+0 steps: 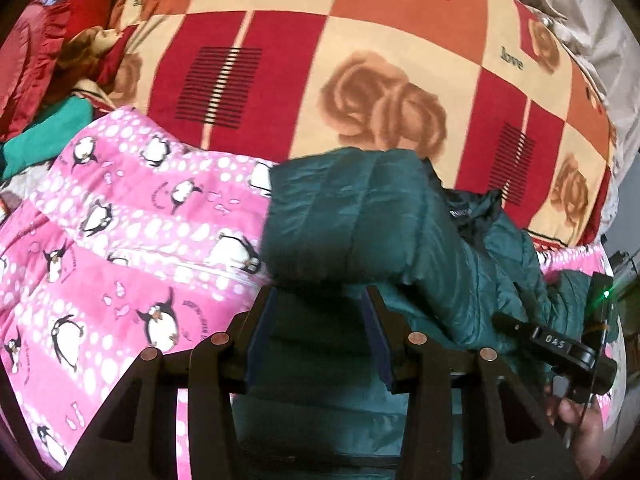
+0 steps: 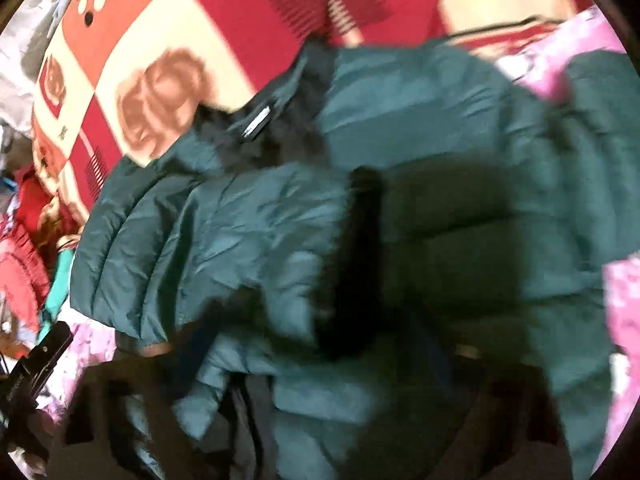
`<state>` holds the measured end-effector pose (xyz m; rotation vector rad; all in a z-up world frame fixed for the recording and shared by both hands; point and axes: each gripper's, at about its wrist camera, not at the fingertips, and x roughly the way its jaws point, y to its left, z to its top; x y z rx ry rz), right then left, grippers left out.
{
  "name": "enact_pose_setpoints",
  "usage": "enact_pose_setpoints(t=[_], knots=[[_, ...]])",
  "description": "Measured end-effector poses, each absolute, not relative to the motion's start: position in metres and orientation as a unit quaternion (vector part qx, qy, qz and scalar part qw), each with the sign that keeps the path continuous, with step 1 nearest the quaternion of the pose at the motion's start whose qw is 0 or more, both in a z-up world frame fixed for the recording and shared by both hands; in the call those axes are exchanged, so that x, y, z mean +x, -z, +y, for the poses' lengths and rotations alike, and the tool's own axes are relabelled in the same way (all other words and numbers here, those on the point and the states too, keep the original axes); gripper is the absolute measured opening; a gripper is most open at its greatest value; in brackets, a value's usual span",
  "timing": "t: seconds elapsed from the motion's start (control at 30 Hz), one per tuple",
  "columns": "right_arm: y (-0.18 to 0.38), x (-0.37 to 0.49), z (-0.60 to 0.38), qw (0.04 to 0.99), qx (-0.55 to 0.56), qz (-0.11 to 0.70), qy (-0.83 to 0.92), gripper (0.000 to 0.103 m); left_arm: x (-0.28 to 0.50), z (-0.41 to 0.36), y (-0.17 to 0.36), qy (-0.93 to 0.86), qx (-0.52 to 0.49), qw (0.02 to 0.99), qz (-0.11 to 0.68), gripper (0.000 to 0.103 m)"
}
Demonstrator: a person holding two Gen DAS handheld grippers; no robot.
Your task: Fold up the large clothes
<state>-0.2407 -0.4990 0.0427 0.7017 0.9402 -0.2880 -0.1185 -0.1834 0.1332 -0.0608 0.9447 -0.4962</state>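
Left wrist view looks forward, low and close, over the green jacket (image 1: 360,216). Right wrist view faces down on it, closer. Both share the checked blanket (image 1: 400,40).

Soft cloth everywhere, with hard dark plastic and small copper-coloured metal fittings in front.

The teal jacket (image 1: 360,208) is quilted, slightly shiny fabric, creased and puffy, with a darker matt lining at its collar (image 2: 260,136). It lies on a pink penguin-print blanket (image 1: 120,240) — fuzzy, matt fleece. Behind is a checked red, orange and cream blanket (image 1: 360,60), also plush and matt. The left gripper (image 1: 320,304) is matt dark plastic with round copper-coloured metal pins (image 1: 417,337) and smooth blue pads (image 1: 260,340) — the right-wrist view is too blurred to judge more.
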Motion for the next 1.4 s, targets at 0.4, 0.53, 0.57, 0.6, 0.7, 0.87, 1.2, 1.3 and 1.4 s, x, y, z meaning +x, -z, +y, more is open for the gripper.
enact_pose_setpoints(t=[0.4,0.53,0.57,0.6,0.7,0.87,1.2,1.3,1.4], knots=[[-0.087,-0.254,-0.551,0.862,0.210,0.385,0.253,0.019,-0.099,-0.180,-0.112,0.210,-0.030,0.860,0.465,0.015],[-0.052,-0.234,-0.570,0.841,0.192,0.421,0.279,0.019,-0.104,-0.198,-0.111,0.220,-0.013,0.860,0.460,0.015],[-0.045,-0.234,-0.572,0.838,0.197,0.427,0.276,0.019,-0.104,-0.202,-0.112,0.221,-0.010,0.861,0.457,0.015],[-0.041,-0.234,-0.572,0.837,0.202,0.430,0.272,0.020,-0.103,-0.206,-0.113,0.222,-0.008,0.862,0.455,0.015],[-0.050,-0.242,-0.573,0.831,0.219,0.428,0.280,0.037,-0.096,-0.217,-0.116,0.220,-0.005,0.867,0.448,0.015],[-0.086,-0.250,-0.559,0.859,0.231,0.387,0.245,0.053,-0.082,-0.246,-0.117,0.211,0.008,0.882,0.422,0.015],[-0.067,-0.168,-0.495,0.878,0.186,0.422,0.130,0.055,-0.061,-0.280,-0.082,0.183,0.045,0.882,0.433,0.015],[-0.052,-0.149,-0.492,0.875,0.141,0.437,0.152,0.055,-0.062,-0.283,-0.074,0.184,0.050,0.882,0.431,0.016],[-0.043,-0.142,-0.501,0.871,0.144,0.442,0.161,0.056,-0.062,-0.289,-0.067,0.183,0.060,0.881,0.433,0.016]])
